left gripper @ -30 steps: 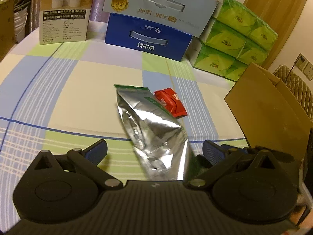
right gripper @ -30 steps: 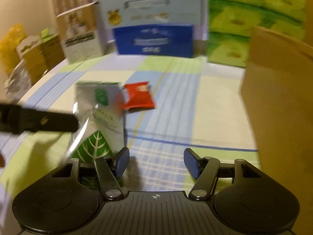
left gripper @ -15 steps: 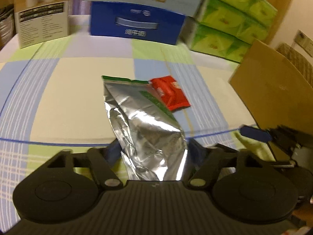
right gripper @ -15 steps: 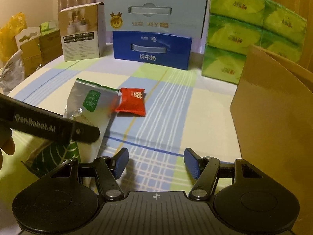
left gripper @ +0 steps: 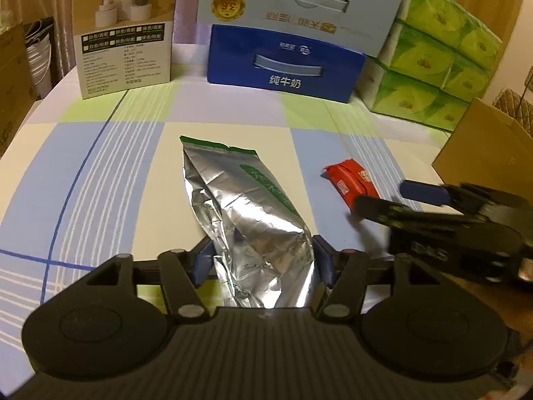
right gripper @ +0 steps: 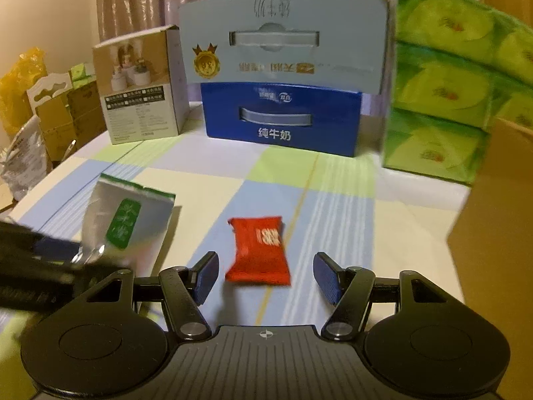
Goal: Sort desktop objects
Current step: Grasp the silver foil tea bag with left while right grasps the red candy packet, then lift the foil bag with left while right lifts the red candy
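Checked tablecloth (left gripper: pixel 100 173) fills the centre of both views. Along the top edge stand a blue milk carton (left gripper: pixel 283 63), a pale carton (left gripper: pixel 296 3) stacked on it, green tissue packs (left gripper: pixel 439 56) at upper right and a product box (left gripper: pixel 126 50) at upper left. A brown cardboard box (right gripper: pixel 499 220) occupies the right edge. Lower centre of the left wrist view: left gripper (left gripper: pixel 263 261), fingers clamped on the base of a silver foil pouch (left gripper: pixel 246 206). Lower centre of the right wrist view: right gripper (right gripper: pixel 265 276), fingers spread apart, flanking a red snack packet (right gripper: pixel 260 250) lying flat on the cloth, not touching it.
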